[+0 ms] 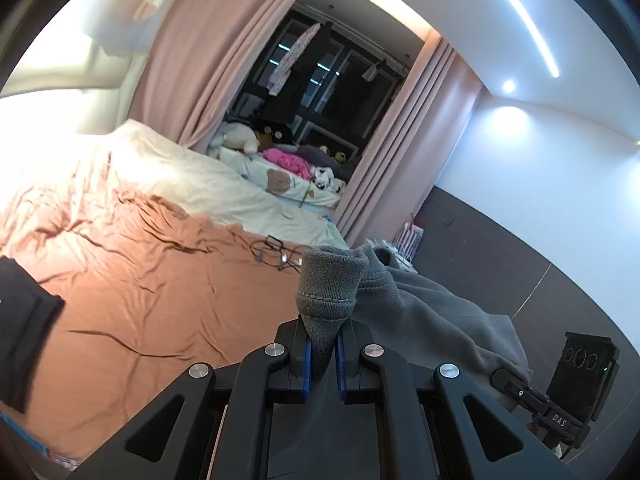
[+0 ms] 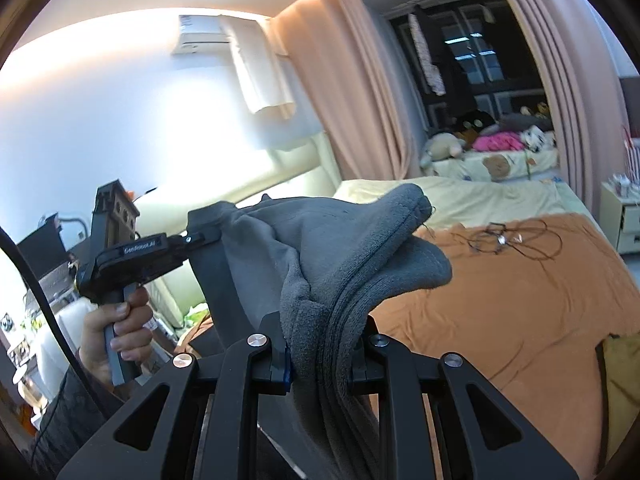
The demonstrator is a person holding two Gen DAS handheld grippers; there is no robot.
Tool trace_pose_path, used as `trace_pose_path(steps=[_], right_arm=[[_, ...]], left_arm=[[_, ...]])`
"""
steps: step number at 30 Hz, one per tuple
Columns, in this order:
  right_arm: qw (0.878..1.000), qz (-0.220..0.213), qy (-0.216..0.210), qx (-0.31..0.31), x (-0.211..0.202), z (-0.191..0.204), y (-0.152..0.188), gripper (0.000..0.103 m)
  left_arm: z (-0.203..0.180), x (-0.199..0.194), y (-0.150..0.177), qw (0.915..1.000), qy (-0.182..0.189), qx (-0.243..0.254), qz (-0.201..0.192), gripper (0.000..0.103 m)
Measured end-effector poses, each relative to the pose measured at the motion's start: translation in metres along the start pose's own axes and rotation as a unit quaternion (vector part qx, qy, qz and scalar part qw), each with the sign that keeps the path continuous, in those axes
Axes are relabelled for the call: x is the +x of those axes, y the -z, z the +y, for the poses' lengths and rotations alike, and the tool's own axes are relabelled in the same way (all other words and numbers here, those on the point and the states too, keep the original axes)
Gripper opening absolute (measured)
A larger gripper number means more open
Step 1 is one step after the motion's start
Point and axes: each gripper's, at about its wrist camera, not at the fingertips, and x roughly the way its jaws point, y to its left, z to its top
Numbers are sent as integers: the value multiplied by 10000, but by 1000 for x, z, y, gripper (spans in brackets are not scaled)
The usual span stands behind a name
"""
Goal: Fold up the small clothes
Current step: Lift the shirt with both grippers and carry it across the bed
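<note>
A grey fleece garment (image 1: 420, 304) hangs in the air above the bed, stretched between both grippers. My left gripper (image 1: 322, 354) is shut on one hemmed corner of it. The garment (image 2: 340, 248) fills the middle of the right wrist view, where my right gripper (image 2: 320, 364) is shut on a bunched edge. The left gripper (image 2: 200, 236) also shows there at the left, held by a hand, pinching the far end. The right gripper (image 1: 516, 380) shows at the lower right of the left wrist view.
An orange bedsheet (image 1: 140, 280) covers the bed below, with a cream sheet (image 1: 208, 184) beyond it. Glasses and a tangled cable (image 2: 508, 240) lie on the orange sheet. A dark garment (image 1: 24, 332) sits at the left edge. Pink curtains (image 2: 352, 100) and a nightstand (image 2: 620, 216) stand behind.
</note>
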Motion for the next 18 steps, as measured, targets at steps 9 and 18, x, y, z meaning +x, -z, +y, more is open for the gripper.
trace_pose_path(steps=[9,18], right_arm=[[9984,44,-424,-380,49,-10,-15,14],[9937,159,-954,-571,121,-5,-13,14]], left_arm=[[29,-64,-25,9995,-148,40,-291,9],[106,-103,-52,9975,-464,-13,-530,9]])
